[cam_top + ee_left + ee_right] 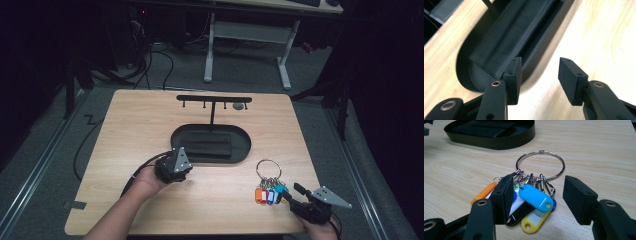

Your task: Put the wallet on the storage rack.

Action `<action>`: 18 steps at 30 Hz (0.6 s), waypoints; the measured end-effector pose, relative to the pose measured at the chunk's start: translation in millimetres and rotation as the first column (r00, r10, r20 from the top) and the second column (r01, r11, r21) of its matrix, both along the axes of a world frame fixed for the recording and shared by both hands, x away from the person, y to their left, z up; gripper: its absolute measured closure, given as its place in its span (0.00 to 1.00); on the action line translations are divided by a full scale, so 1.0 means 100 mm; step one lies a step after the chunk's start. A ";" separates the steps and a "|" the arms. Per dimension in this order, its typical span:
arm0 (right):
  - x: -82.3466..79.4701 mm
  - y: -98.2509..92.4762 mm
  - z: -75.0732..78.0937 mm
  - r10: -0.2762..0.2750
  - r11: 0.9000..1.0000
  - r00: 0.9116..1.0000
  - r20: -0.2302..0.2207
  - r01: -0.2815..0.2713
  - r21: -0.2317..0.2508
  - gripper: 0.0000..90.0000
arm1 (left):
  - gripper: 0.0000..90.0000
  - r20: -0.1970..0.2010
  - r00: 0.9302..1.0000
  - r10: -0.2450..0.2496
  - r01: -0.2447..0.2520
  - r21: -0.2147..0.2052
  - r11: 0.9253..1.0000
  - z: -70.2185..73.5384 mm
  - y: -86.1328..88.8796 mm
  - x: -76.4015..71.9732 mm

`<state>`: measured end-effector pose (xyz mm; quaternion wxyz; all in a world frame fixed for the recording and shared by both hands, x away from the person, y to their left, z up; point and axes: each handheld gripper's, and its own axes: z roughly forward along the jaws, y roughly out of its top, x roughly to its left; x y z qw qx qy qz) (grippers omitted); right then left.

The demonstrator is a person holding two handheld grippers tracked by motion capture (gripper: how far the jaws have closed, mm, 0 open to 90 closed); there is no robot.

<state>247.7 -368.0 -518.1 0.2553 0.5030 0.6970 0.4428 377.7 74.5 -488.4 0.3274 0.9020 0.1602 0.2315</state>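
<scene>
Right hand-held gripper (537,202) agape over key tags (529,202), wooden table (150,115), dim room

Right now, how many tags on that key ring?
5 visible in the right gripper view, fanned below the ring: orange tag leftmost, blue tag on top, white tag, black tag, yellow tag nearest. More may hide behind the left jaw.
</scene>
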 end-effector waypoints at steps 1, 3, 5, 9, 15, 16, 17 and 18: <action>0.00 0.00 0.00 0.000 1.000 1.000 -0.001 0.000 0.002 0.47 | 0.60 -0.007 1.000 0.006 -0.006 -0.009 1.000 -0.02 0.02 -0.02; 0.00 0.01 0.00 0.004 1.000 1.000 0.001 -0.004 -0.004 0.47 | 0.59 -0.020 1.000 0.017 -0.017 -0.022 1.000 -0.05 0.05 -0.06; 0.00 0.01 0.00 0.005 1.000 1.000 -0.001 -0.005 -0.003 0.47 | 0.58 -0.044 0.999 0.028 -0.030 -0.043 0.999 -0.09 0.09 -0.11; 0.00 0.01 0.00 0.004 1.000 1.000 -0.002 -0.004 -0.002 0.47 | 0.57 -0.058 0.997 0.046 -0.050 -0.077 0.996 -0.16 0.18 -0.24; 0.01 0.02 0.00 0.007 1.000 1.000 -0.002 -0.007 -0.004 0.47 | 0.55 -0.083 0.994 0.074 -0.084 -0.120 0.989 -0.24 0.31 -0.41; 0.01 0.02 0.00 0.008 1.000 1.000 -0.001 -0.008 -0.005 0.47 | 0.55 -0.094 0.993 0.077 -0.089 -0.130 0.988 -0.25 0.32 -0.43; 0.01 0.02 0.00 0.009 1.000 1.000 -0.001 -0.009 -0.005 0.47 | 0.54 -0.102 0.991 0.086 -0.100 -0.144 0.985 -0.27 0.35 -0.45; 0.01 0.02 0.00 0.009 1.000 1.000 -0.002 -0.009 -0.006 0.47 | 0.54 -0.111 0.990 0.091 -0.107 -0.151 0.983 -0.28 0.37 -0.48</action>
